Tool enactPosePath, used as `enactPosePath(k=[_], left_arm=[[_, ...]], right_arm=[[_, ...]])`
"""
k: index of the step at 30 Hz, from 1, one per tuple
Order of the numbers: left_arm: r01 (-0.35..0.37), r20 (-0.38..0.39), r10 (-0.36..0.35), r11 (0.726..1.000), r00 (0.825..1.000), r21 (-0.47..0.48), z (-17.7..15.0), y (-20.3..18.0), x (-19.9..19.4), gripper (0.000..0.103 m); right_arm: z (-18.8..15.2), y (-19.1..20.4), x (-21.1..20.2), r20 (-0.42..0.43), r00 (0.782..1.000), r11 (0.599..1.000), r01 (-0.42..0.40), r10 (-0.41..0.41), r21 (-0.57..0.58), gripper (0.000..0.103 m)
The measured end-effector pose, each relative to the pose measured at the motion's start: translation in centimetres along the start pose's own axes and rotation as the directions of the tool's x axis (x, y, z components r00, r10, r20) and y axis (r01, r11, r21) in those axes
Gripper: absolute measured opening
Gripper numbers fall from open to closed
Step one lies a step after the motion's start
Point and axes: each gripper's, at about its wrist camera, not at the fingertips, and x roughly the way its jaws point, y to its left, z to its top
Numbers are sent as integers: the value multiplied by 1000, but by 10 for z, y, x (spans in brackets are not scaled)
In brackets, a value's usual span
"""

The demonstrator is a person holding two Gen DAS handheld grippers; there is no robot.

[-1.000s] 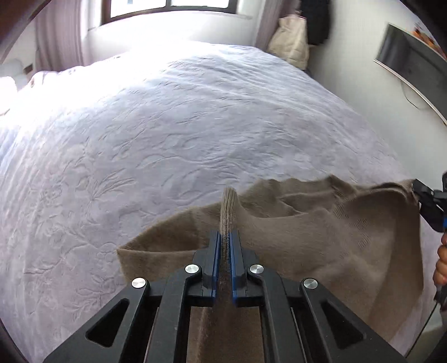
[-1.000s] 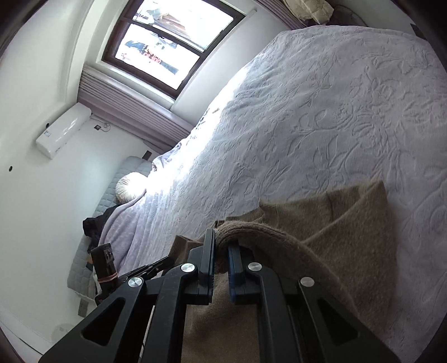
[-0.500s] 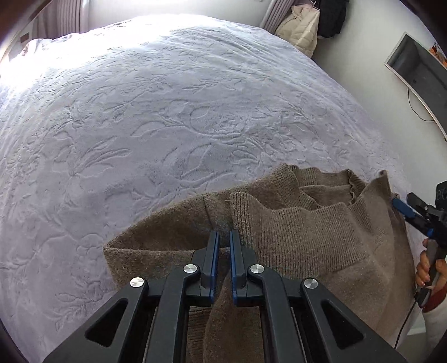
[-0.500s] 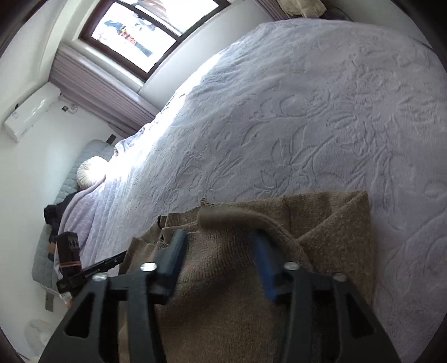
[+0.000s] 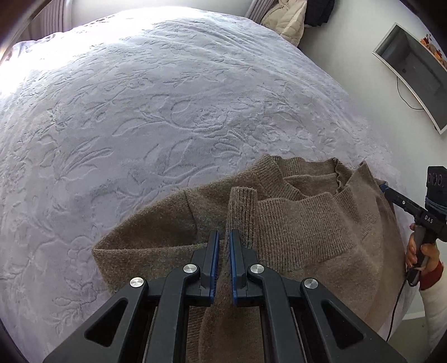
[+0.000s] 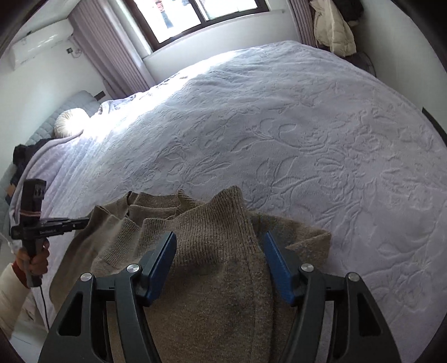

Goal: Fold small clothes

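A small brown knit sweater (image 5: 307, 223) lies folded on the near edge of the bed. My left gripper (image 5: 223, 237) has its jaws nearly closed on a fold of the knit at the sweater's left part. In the right wrist view the sweater (image 6: 212, 223) lies under my right gripper (image 6: 220, 240), whose jaws stand wide apart over a ribbed hem, holding nothing. The right gripper also shows at the sweater's right edge in the left wrist view (image 5: 385, 190). The left gripper shows at the sweater's left edge in the right wrist view (image 6: 83, 222).
The bed (image 5: 167, 111) has a pale lavender embossed bedspread. A screen (image 5: 413, 69) hangs on the right wall. A cream coat (image 6: 332, 28) hangs by the window (image 6: 201, 14). A pillow (image 6: 69, 125) lies at the bed's head.
Both grippers lowered the sweater onto the bed. The right gripper opened and let go of the knit. The left gripper stays closed on its fold.
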Motion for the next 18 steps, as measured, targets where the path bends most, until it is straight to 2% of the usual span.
enactPosePath(k=[4, 7, 8, 9, 10, 11, 14, 16, 18], left_arm=[[-72, 32, 72, 997, 997, -4, -3, 2, -5, 8], [-79, 45, 80, 996, 996, -28, -4, 6, -9, 8], [-86, 49, 87, 996, 995, -31, -4, 6, -10, 25], [-102, 61, 104, 994, 993, -31, -5, 6, -13, 68], [-114, 82, 116, 993, 990, -30, -7, 6, -15, 89], [-115, 109, 118, 993, 987, -27, -9, 5, -19, 103], [-117, 116, 119, 993, 986, -26, -11, 2, -22, 103], [-150, 120, 148, 989, 982, 12, -10, -3, -21, 103], [-154, 124, 147, 987, 981, 47, -8, -9, -19, 103]], right_arm=[[-8, -2, 2, 3, 1000, 1000, 5, -5, 11, 69], [-12, -8, 1, 4, 1000, 999, -9, 9, 37, 69], [-14, -8, 2, 2, 1000, 999, -9, 9, 37, 69], [-15, -7, 2, 0, 1000, 999, -6, 6, 32, 69], [-16, -6, 3, -2, 1000, 1000, -2, 2, 24, 69], [-17, -5, 3, -1, 1000, 1000, 3, -3, 17, 69], [-18, -4, 4, 0, 1000, 1000, 12, -12, 7, 69], [-19, -5, 6, -4, 1000, 1000, 11, -11, 10, 69], [-19, -4, 6, -3, 1000, 1000, 10, -10, 10, 69]])
